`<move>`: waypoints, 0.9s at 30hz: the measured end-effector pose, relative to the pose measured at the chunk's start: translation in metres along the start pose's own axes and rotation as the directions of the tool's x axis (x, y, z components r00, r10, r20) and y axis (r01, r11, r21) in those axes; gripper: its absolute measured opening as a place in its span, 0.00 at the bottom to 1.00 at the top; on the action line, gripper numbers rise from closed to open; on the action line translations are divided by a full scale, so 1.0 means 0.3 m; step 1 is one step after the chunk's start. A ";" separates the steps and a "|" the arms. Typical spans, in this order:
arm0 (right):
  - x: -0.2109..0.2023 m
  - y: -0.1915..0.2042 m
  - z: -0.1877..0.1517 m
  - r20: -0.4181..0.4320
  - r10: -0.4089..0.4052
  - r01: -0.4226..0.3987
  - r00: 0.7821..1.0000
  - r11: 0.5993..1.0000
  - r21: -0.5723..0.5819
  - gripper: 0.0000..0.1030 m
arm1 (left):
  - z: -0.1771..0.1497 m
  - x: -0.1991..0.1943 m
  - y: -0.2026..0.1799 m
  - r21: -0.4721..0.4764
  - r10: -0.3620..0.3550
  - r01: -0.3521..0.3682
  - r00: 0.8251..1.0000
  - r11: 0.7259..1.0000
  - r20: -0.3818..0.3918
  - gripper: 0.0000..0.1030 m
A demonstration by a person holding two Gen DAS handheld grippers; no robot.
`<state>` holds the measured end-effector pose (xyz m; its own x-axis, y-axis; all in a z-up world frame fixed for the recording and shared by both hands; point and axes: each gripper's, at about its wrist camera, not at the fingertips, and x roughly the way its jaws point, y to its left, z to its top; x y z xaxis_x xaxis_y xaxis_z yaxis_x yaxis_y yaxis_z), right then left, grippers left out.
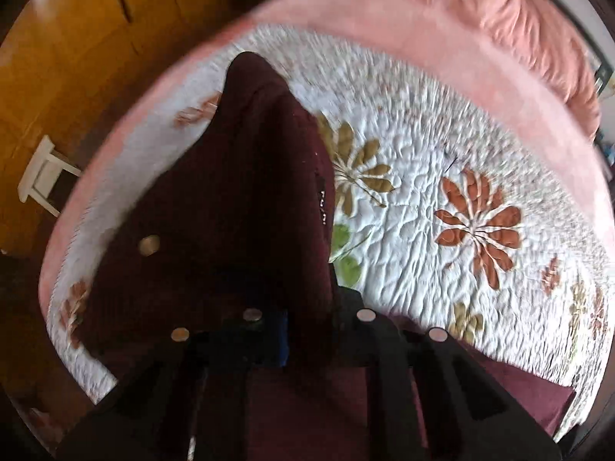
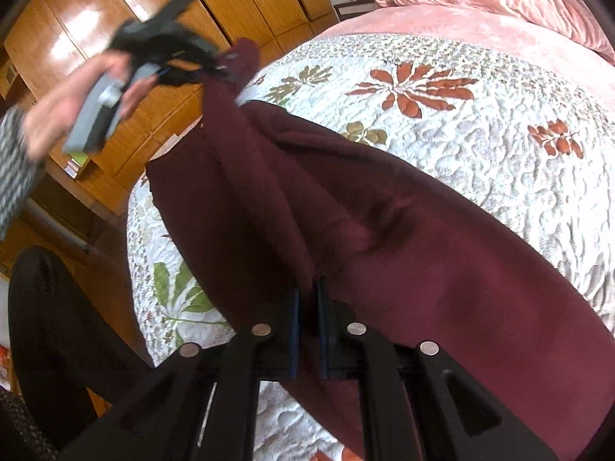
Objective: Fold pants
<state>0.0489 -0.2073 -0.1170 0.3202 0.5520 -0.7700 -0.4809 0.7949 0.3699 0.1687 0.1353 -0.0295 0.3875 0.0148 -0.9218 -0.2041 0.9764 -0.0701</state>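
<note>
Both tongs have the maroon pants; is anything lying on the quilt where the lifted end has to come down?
Nothing visible. The floral quilt beside the pants is bare up to the pink blanket. Left tongs hold one end raised; right tongs pinch the other.

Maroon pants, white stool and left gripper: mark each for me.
Maroon pants (image 2: 423,238), right wrist view, on the broad cloth lying across the quilt.
White stool (image 1: 44,174), left wrist view, on its seat.
Left gripper (image 2: 219,62), right wrist view, at its fingers where they pinch the pants.
</note>
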 end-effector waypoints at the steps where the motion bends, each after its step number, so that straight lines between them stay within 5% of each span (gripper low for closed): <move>1: -0.010 0.007 -0.002 -0.001 -0.001 0.001 1.000 1.000 -0.005 0.08 | -0.049 -0.055 0.022 -0.007 -0.005 0.005 0.999 1.000 0.048 0.13; 6: -0.026 0.049 -0.020 -0.017 -0.014 0.014 1.000 1.000 -0.027 0.08 | -0.231 -0.142 0.168 -0.080 -0.011 0.020 0.993 0.997 0.122 0.14; 11: 0.022 0.086 -0.075 -0.068 -0.052 0.049 0.996 0.997 -0.053 0.08 | -0.375 -0.058 0.290 -0.212 -0.034 0.044 0.998 0.976 0.054 0.16; 15: 0.061 0.099 -0.113 -0.094 -0.074 0.069 0.993 0.996 -0.058 0.11 | -0.452 0.047 0.357 -0.355 -0.064 0.047 0.997 0.934 -0.035 0.21; 20: 0.060 0.068 -0.121 -0.088 -0.032 0.033 0.996 0.999 0.011 0.11 | -0.467 0.061 0.333 -0.323 -0.036 0.021 0.998 0.946 -0.041 0.19; 24: -0.009 0.038 -0.104 -0.020 0.053 -0.051 0.998 0.995 0.086 0.11 | -0.457 -0.027 0.301 -0.295 -0.027 0.040 0.998 0.955 0.048 0.18; 27: 0.008 0.039 -0.102 -0.057 0.049 -0.044 0.997 0.996 0.083 0.11 | -0.474 0.022 0.284 -0.238 0.035 -0.038 0.999 0.970 -0.017 0.19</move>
<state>0.0192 -0.2043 -0.1303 0.2492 0.5750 -0.7793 -0.4250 0.7880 0.4455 0.0261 0.1880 -0.0956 0.3651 0.0455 -0.9299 -0.4269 0.8958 -0.1238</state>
